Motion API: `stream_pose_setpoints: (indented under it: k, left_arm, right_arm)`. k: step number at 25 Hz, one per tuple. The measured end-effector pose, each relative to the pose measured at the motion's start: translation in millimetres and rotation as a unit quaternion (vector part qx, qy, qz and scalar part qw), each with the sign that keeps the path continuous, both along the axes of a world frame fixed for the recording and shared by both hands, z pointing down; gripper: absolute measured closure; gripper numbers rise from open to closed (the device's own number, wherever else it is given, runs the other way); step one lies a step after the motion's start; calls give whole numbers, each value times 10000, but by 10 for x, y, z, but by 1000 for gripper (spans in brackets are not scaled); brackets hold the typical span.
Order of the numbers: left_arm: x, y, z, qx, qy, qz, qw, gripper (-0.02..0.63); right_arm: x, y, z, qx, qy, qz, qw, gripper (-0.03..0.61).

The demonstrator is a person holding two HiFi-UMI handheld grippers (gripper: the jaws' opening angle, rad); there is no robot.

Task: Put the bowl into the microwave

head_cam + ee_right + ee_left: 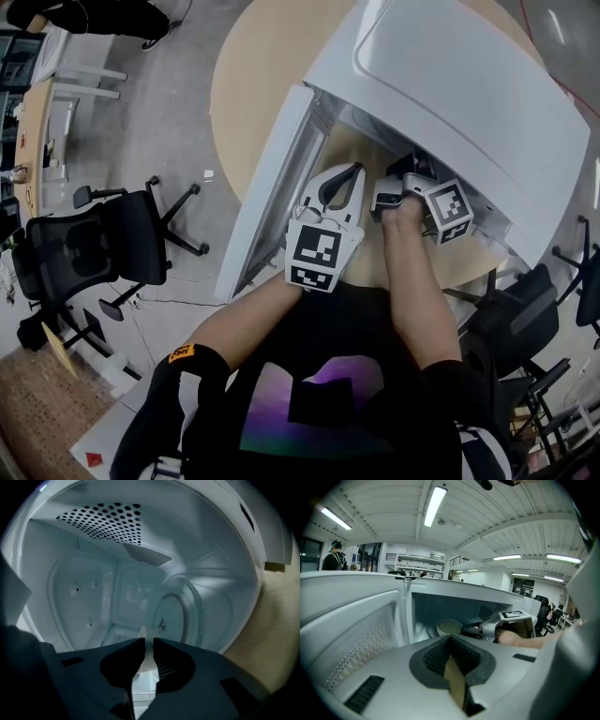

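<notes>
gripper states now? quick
Left gripper: closed, empty.
Right gripper: closed on the bowl rim, inside the microwave.

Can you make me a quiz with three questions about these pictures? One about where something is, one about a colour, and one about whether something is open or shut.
1. Where is the bowl?
A. On the floor
B. Inside the microwave
C. On a chair

2. What colour is the microwave's outside?
A. Red
B. Black
C. White

3. How is the microwave's door?
A. Swung open
B. Shut tight
C. Taken off and lying on the floor

Answers:
1. B, since the left gripper view shows the bowl sitting in the microwave's chamber.
2. C, since the head view shows a white case on the round wooden table.
3. A, since the door stands out to the side and the chamber is open.
</notes>
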State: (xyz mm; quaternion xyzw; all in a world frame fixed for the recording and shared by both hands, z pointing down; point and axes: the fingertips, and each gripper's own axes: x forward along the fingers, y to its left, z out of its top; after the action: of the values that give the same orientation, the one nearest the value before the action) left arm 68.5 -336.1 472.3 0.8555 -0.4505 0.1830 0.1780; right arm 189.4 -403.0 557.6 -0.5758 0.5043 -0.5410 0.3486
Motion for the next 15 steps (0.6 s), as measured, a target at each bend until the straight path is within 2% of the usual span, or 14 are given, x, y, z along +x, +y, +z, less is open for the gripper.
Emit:
stream_pose_setpoints:
  k: [10,13,15]
  left_arm:
    - [5,66,-160,130,152,21,9998,568]
    - [2,109,-218,170,230,4,9996,568]
    - [-8,148,-262,200,302,-18,9993,568]
  right_arm:
    - [54,142,-170,107,477,-87,9988,531]
    - [0,245,-280,159,819,-352,9959,531]
    - [-77,348,-375,213,1241,-674,9897,531]
